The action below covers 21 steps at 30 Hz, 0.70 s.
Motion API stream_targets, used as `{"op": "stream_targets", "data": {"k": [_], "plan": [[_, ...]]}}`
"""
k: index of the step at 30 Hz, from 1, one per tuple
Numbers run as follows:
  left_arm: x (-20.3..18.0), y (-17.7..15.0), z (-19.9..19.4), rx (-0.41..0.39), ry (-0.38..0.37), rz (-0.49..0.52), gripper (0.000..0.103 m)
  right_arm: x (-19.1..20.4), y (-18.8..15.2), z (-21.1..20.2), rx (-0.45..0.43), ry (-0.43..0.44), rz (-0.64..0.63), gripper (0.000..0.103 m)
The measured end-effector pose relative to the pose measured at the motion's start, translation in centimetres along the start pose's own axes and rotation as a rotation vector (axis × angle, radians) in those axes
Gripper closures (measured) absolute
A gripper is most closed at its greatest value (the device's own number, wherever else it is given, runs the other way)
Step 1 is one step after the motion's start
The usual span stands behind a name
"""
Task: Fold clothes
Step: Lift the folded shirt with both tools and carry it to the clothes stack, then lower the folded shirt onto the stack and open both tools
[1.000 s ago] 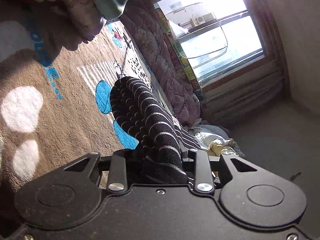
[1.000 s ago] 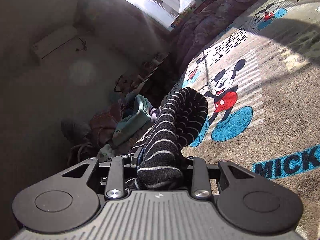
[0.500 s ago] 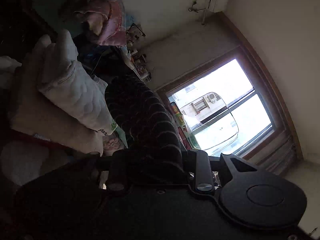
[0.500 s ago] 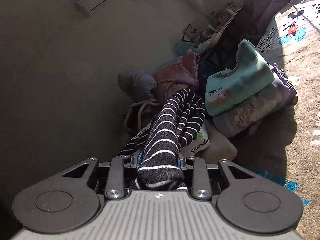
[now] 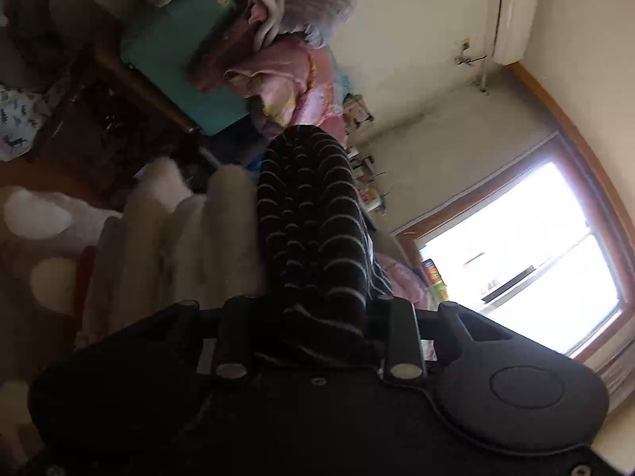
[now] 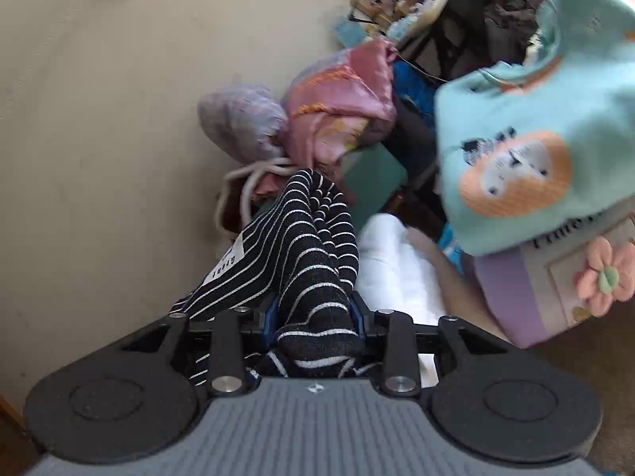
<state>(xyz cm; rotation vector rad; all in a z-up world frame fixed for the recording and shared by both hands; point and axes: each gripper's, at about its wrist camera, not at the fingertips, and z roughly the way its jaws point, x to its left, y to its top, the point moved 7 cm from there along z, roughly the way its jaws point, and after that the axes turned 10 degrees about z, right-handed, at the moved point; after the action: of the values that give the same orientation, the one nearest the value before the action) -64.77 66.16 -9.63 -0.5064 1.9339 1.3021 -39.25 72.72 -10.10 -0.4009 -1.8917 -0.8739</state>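
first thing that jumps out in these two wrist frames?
The black garment with thin white stripes, bunched up and clamped in both the right gripper and the left gripper, fills the middle of each view. In the right wrist view, a mint green top with an orange animal patch looms at the right. The left wrist view has a glaring bright window at the right.

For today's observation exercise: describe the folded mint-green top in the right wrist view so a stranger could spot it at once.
Start at the stack of folded clothes on the right of the right wrist view. The mint-green top is its top layer, above a lilac garment with a pink fabric flower. Only it carries a round orange patch with a pale cartoon face.
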Motion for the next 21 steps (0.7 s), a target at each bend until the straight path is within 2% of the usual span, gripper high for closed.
{"op": "stream_targets", "data": {"k": [1,3,8,9,10,11,12,13,17,19,21], "plan": [[0.7,-0.5,0.2,-0.013,-0.034,0.007,0.075,-1.0,-0.3,-0.1,-0.024,0.01,-0.006,0.071],[0.1,-0.3,-0.2,-0.03,-0.008,0.052,0.074,-0.8,-0.5,-0.6,-0.031,0.056,-0.009,0.071],[-0.9,-0.1,-0.8,-0.044,-0.001,0.074,0.071,0.7,-1.0,-1.6,-0.03,0.0,-0.096,0.067],[-1.5,0.1,-1.5,-0.045,-0.007,0.092,0.068,1.2,-1.1,-2.1,-0.049,-0.008,-0.118,0.062],[-2.2,0.0,-2.5,-0.057,0.0,0.128,0.06,1.9,-1.1,-2.8,-0.082,-0.021,-0.158,0.058],[-3.0,0.0,-3.6,-0.079,0.015,0.173,0.048,2.6,-1.1,-3.3,-0.114,-0.039,-0.2,0.049],[-3.5,-0.1,-4.3,-0.095,0.028,0.21,0.041,3.1,-1.0,-3.6,-0.147,-0.08,-0.253,0.04],[-3.9,-0.3,-4.9,-0.106,0.041,0.243,0.03,3.6,-1.1,-3.7,-0.171,-0.13,-0.311,0.025],[-4.2,-1.3,-6.1,-0.089,0.109,0.335,0.029,4.9,-3.0,-5.4,-0.187,-0.233,-0.475,0.025],[-3.9,-2.1,-7.2,-0.071,0.115,0.341,0.028,5.1,-3.8,-6.5,-0.172,-0.279,-0.502,0.024],[-3.8,-2.5,-8.2,-0.05,0.125,0.341,0.027,5.2,-4.4,-7.4,-0.144,-0.312,-0.503,0.02]]}}
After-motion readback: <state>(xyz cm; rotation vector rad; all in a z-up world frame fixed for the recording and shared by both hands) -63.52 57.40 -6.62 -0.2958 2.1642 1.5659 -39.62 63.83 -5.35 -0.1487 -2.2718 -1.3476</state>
